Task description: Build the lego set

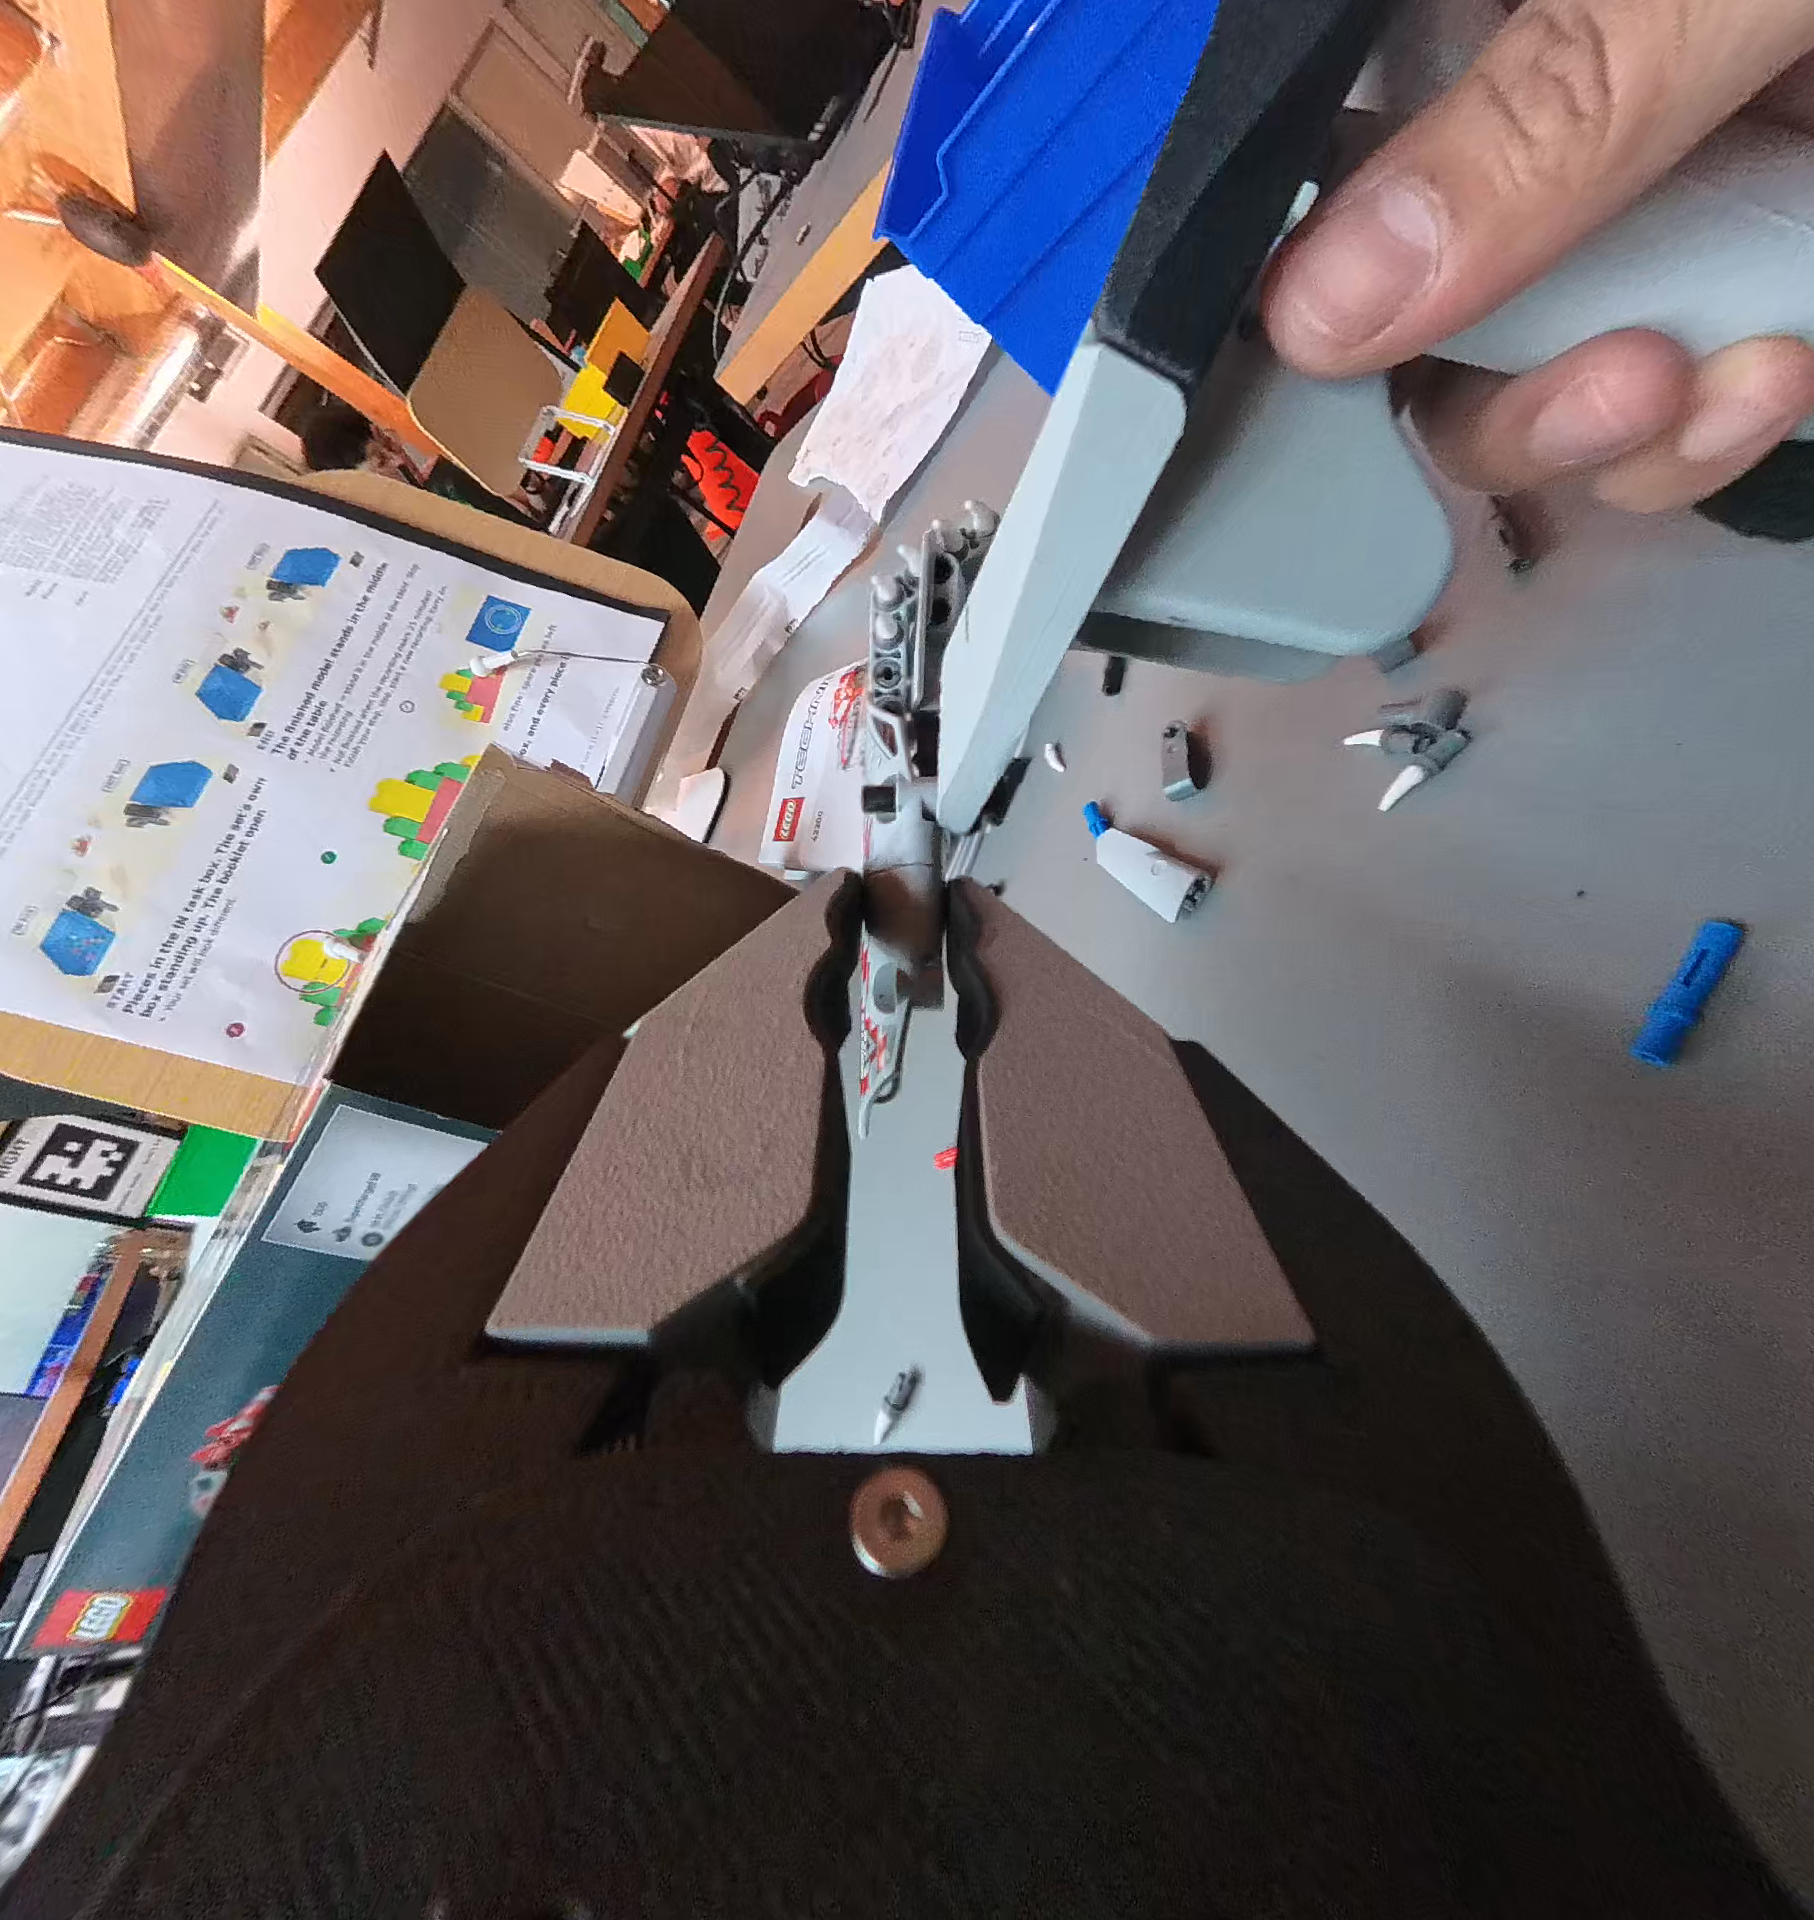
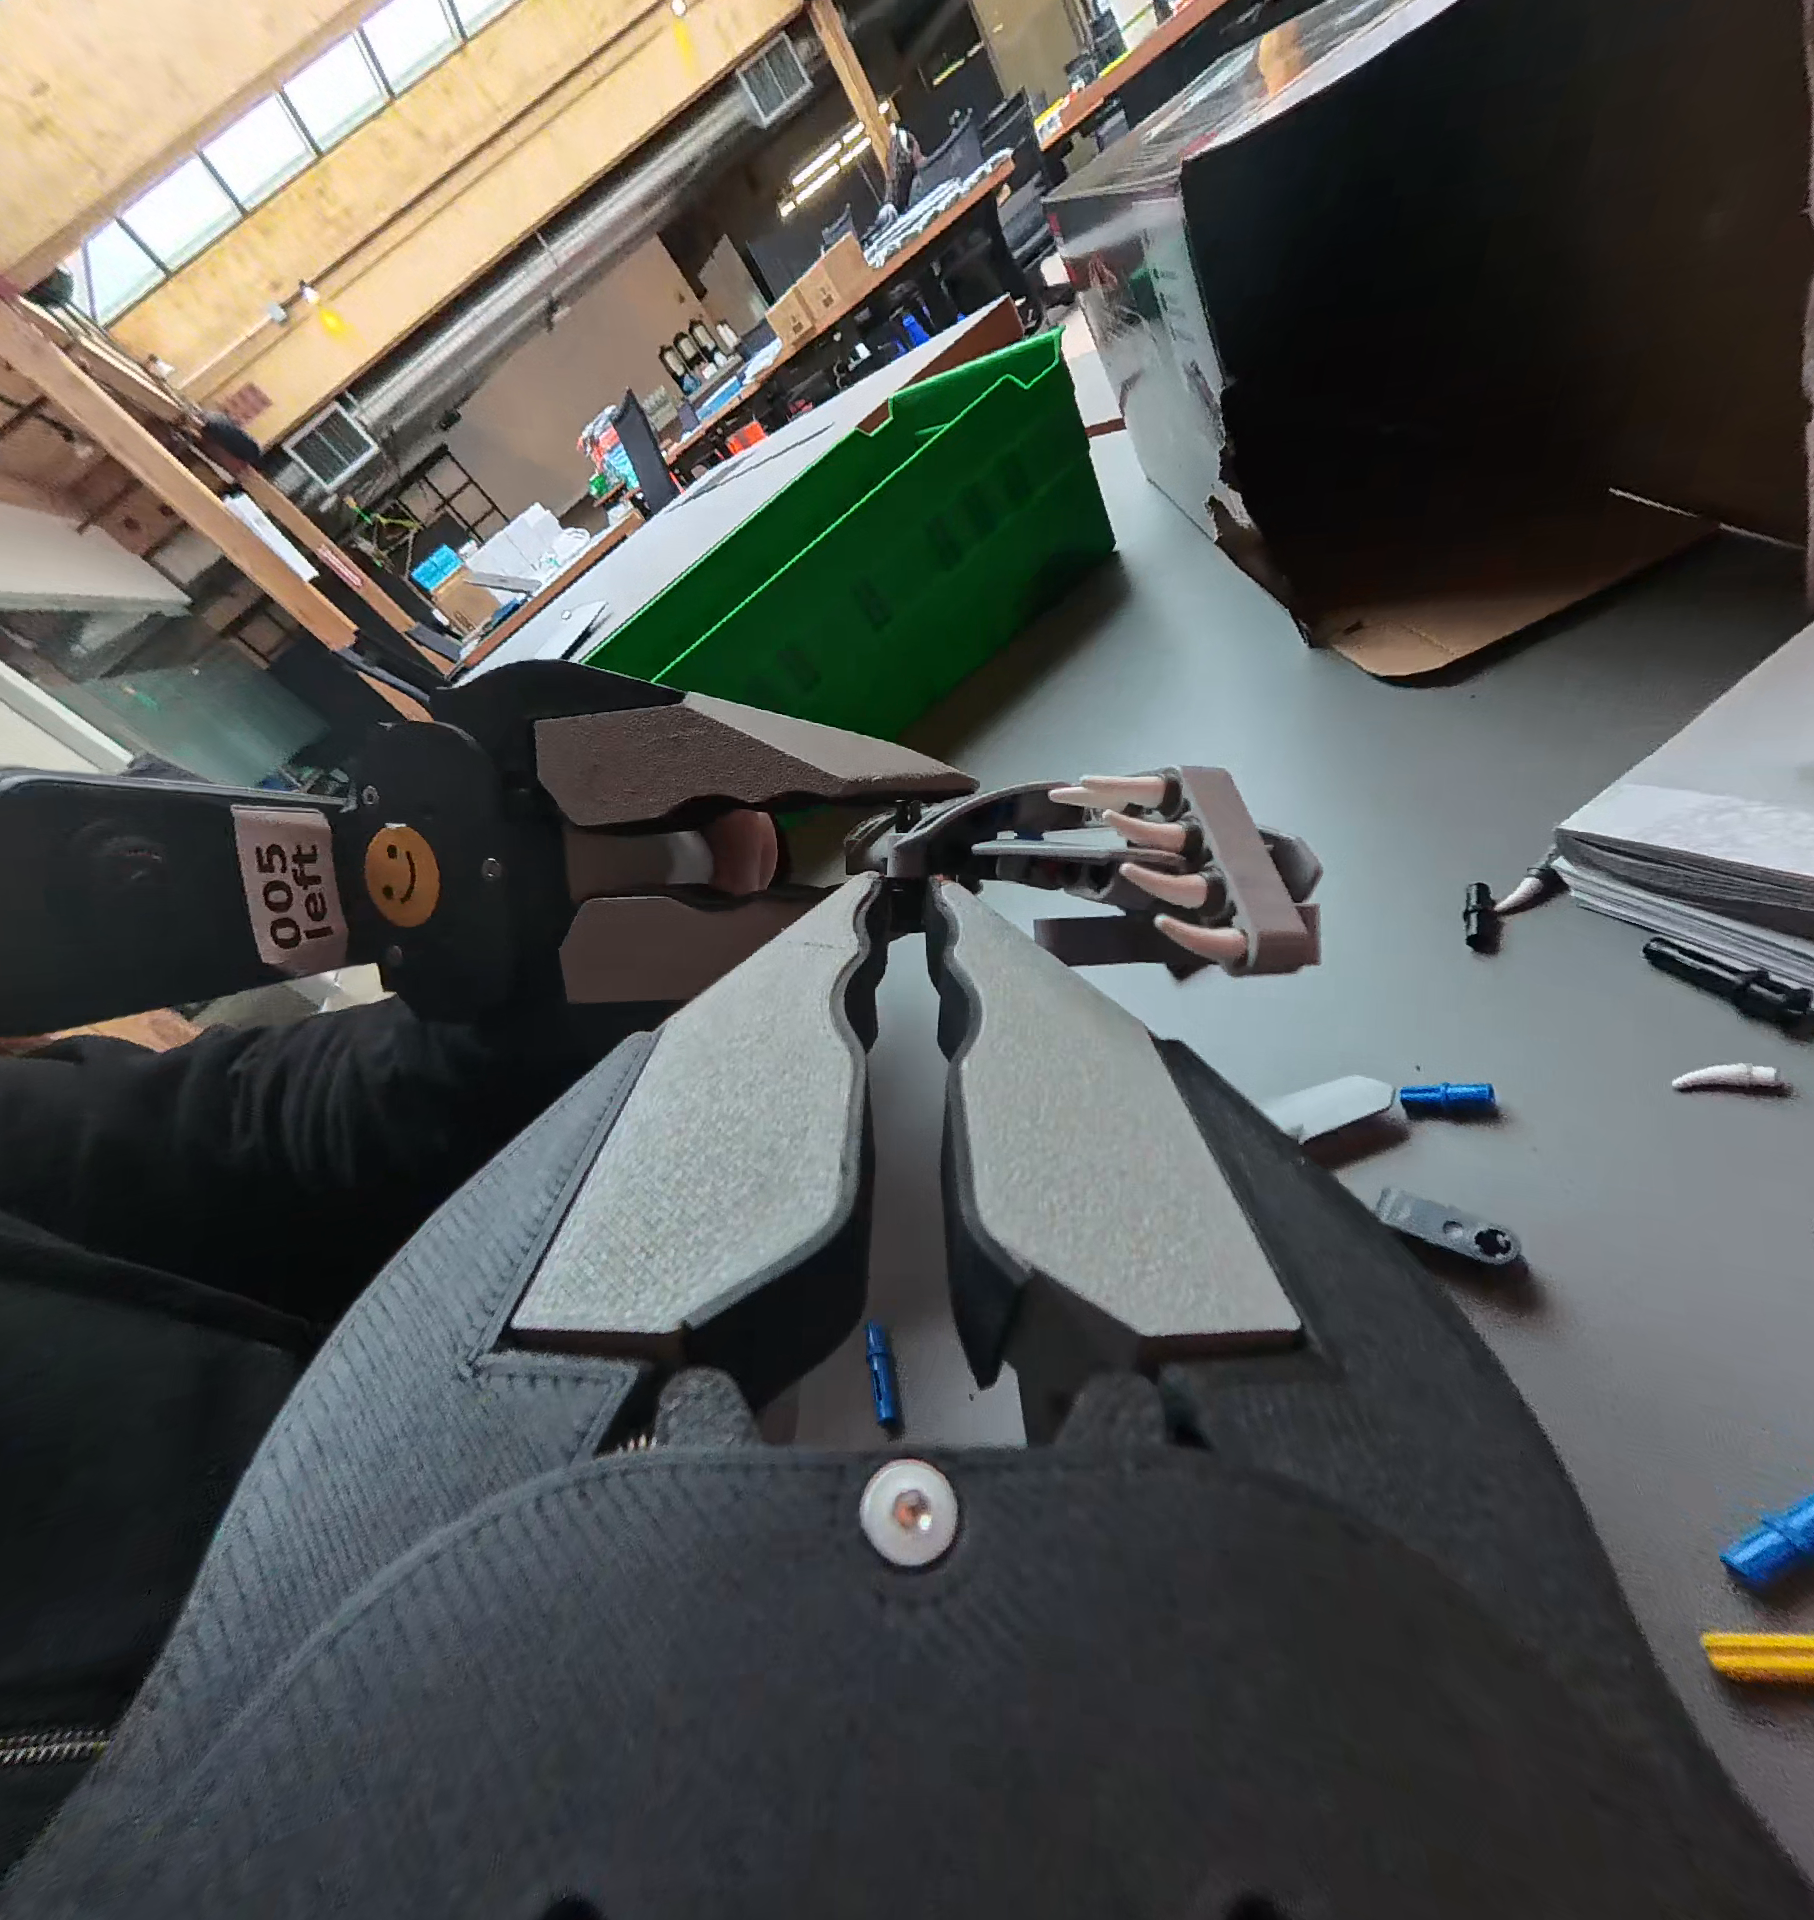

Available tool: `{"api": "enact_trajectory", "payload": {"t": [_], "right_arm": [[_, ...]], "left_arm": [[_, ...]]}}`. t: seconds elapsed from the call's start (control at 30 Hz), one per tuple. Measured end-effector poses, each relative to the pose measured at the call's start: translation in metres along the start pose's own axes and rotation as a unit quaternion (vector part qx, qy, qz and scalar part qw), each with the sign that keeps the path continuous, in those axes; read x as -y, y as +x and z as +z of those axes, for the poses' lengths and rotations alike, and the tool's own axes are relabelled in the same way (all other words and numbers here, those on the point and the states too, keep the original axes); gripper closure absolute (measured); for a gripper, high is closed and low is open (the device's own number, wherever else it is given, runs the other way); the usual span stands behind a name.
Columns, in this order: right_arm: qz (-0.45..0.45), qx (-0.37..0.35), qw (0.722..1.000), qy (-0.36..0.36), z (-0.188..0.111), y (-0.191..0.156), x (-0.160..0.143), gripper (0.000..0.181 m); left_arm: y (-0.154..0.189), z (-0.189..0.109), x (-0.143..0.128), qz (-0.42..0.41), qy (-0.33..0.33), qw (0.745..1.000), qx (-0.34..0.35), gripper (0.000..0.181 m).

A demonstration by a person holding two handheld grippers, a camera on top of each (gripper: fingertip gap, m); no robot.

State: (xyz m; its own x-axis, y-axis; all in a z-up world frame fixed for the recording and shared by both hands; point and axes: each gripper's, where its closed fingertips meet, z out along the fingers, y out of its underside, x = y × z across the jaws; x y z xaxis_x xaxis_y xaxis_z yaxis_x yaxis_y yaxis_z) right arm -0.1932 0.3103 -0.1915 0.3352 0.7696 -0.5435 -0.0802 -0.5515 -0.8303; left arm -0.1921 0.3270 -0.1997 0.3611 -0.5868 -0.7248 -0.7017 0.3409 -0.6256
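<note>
1. Two tools are seen closed on one grey lego assembly with a row of white claw-like teeth (image 2: 1152, 873), which is held above the grey table (image 2: 1298, 727).
2. In the right wrist view, the long axis of the assembly runs roughly level, from the meeting tool tips out toward the right of the picture, with the toothed end farthest from the tips.
3. The four white teeth point back toward the left of that view.
4. The left tool (image 1: 905, 914) is clenched on the near end of the assembly (image 1: 908, 727), which extends straight ahead from its tips in its own view.
5. The right tool (image 2: 908, 904) is closed at the same near end, its tips just below the assembly; what exact part is pinched cannot be told.
6. In the right wrist view the left tool enters from the left, its tips touching the assembly.
7. Loose pieces lie on the table: a blue pin (image 2: 1446, 1098), a white tooth (image 2: 1729, 1078), a dark grey holed beam (image 2: 1448, 1229) and a black pin (image 2: 1729, 982).
8. A green plastic bin (image 2: 882, 540) stands beyond, well apart from the assembly.
</note>
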Motion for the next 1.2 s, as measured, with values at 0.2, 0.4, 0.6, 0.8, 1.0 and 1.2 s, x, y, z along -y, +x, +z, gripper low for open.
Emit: {"api": "enact_trajectory", "payload": {"t": [0.2, 0.4, 0.6, 0.8, 1.0, 1.2], "right_arm": [[-0.068, 0.028, 0.994, -0.078, -0.002, 0.000, -0.013, 0.179], [-0.146, 0.001, 0.968, -0.204, -0.007, 0.007, -0.026, 0.179], [-0.146, 0.007, 0.956, -0.256, -0.013, 0.006, -0.023, 0.179], [-0.192, -0.029, 0.927, -0.321, -0.021, 0.012, -0.032, 0.180], [-0.228, -0.051, 0.928, -0.290, -0.019, 0.013, -0.023, 0.179], [-0.153, 0.012, 0.978, -0.138, -0.015, -0.008, -0.005, 0.169]], "left_arm": [[0.008, -0.002, -0.002, 0.021, 0.005, 0.999, -0.035, 0.167], [0.017, 0.000, -0.004, 0.050, -0.001, 0.997, -0.054, 0.168], [0.010, -0.001, 0.004, 0.082, 0.000, 0.997, -0.009, 0.167], [0.019, 0.005, 0.004, 0.109, -0.012, 0.994, -0.012, 0.167], [0.015, 0.007, 0.006, 0.098, -0.015, 0.995, 0.004, 0.167], [0.002, -0.002, 0.023, 0.042, 0.020, 0.998, 0.030, 0.167]]}}
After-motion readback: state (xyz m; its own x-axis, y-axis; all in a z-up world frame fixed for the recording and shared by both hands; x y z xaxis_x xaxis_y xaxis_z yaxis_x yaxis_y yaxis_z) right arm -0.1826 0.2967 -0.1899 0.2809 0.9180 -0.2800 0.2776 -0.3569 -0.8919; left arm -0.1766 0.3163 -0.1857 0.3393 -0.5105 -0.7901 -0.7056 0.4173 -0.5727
